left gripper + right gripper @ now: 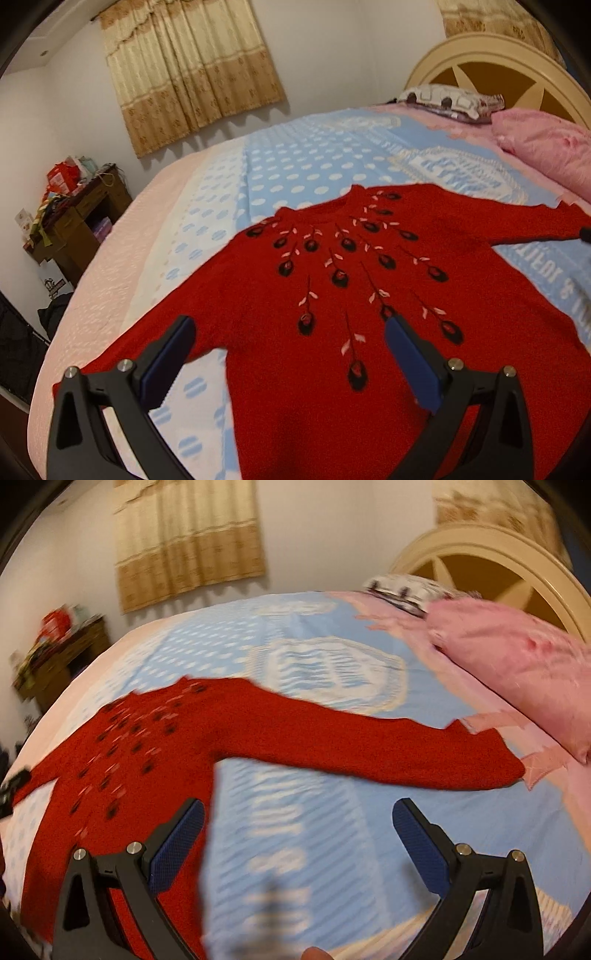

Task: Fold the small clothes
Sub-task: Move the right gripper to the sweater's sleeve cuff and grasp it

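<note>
Red knit sweater (369,325) (sleeves spread) lies flat on dotted blanket (295,162).

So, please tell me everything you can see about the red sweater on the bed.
The red sweater looks knitted, with dark flower buds, thin stems and pale pink leaves fanning out below its round neck. It lies spread flat, front up, on the blue dotted bedspread, not yet folded. One long sleeve stretches toward the pink pillow. Neither open gripper holds it.

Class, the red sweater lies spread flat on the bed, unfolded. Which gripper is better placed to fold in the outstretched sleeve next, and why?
Probably the right gripper: it is open, and the sweater's long sleeve stretches just ahead of it. The left gripper, also open, hovers over the body.
</note>
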